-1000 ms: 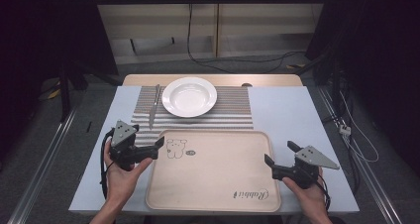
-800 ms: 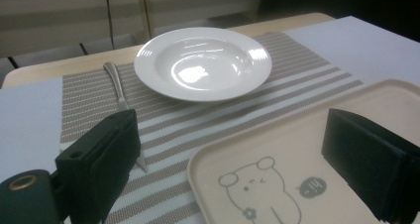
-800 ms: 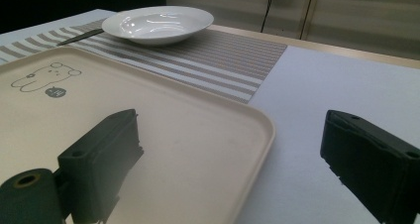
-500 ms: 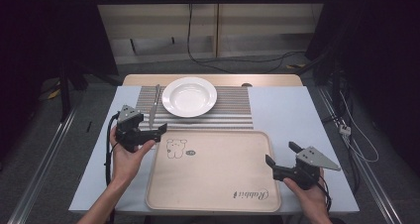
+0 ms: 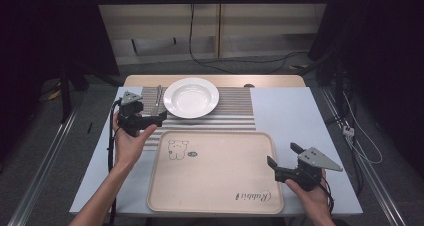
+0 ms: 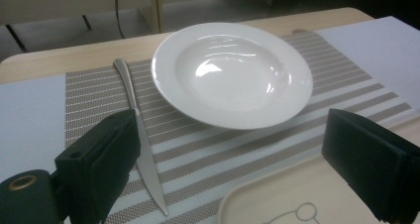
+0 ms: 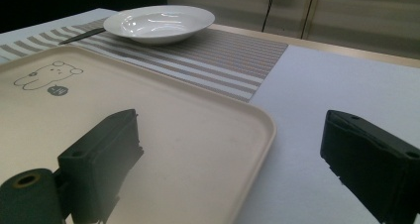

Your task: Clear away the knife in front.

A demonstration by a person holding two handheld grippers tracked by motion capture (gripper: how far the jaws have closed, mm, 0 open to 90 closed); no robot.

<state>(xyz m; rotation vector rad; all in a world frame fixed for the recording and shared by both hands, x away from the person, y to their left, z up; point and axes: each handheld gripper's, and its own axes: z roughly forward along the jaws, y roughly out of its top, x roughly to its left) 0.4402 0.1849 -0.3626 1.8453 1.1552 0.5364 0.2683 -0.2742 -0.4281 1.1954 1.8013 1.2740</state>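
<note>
A white deep plate (image 5: 191, 97) sits on a striped placemat (image 5: 235, 111), with a metal knife (image 5: 158, 100) lying just left of it. My left gripper (image 5: 156, 120) hovers open at the mat's near left corner, just short of the knife's near end. In the left gripper view the knife (image 6: 141, 140) runs beside the left jaw, and the plate (image 6: 233, 75) lies ahead between the jaws. My right gripper (image 5: 282, 154) stands open over the near right corner of the beige tray (image 5: 215, 186), with nothing held. The tray's corner (image 7: 257, 120) lies between its jaws.
The tray carries a bear drawing (image 5: 177, 148) and stands near the table's front edge. White table surface (image 5: 295, 111) spreads to the right of the mat and tray. Cables run on the floor behind the table.
My left gripper has moved away from me, from the tray's left edge up to the knife's near end on the placemat. The right gripper has barely shifted.
</note>
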